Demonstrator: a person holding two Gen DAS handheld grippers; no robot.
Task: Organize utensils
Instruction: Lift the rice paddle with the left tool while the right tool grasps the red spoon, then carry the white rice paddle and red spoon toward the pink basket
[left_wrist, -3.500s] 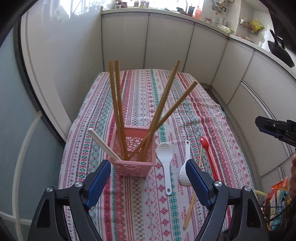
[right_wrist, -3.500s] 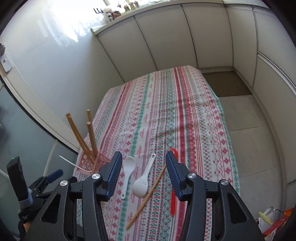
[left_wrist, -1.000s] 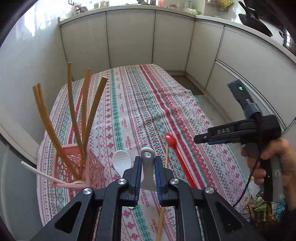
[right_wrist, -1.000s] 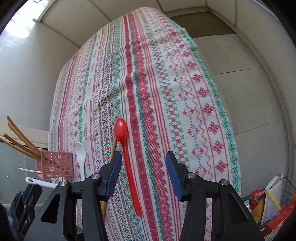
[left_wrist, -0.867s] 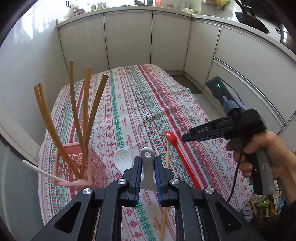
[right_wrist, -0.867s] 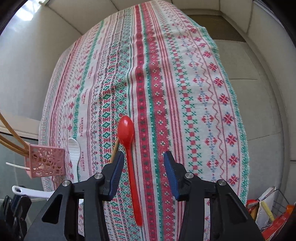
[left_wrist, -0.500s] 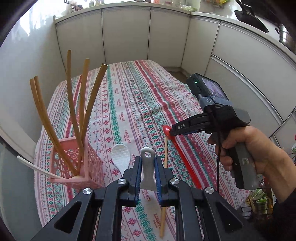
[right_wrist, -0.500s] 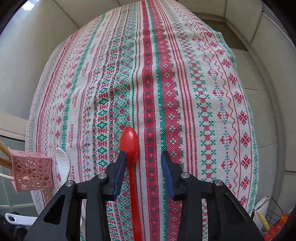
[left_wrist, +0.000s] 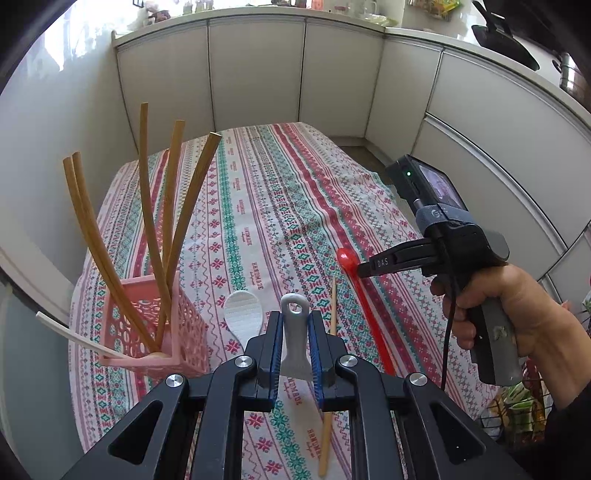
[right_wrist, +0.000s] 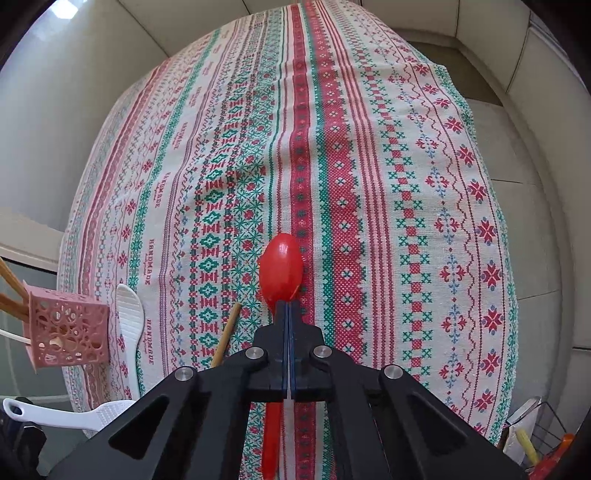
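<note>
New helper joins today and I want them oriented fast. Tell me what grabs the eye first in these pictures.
The right gripper has just closed its jaws on the neck of the red spoon, near the middle of the patterned tablecloth. The left gripper holds a white rice paddle by its handle. At the left edge, a pink basket bristles with wooden chopsticks.

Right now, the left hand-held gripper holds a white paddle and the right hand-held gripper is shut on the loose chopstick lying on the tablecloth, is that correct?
Not quite: the right hand-held gripper has just closed on the red spoon, not the chopstick, which lies untouched beside it, as the right wrist view shows. The left hand-held gripper does hold a white paddle.
</note>
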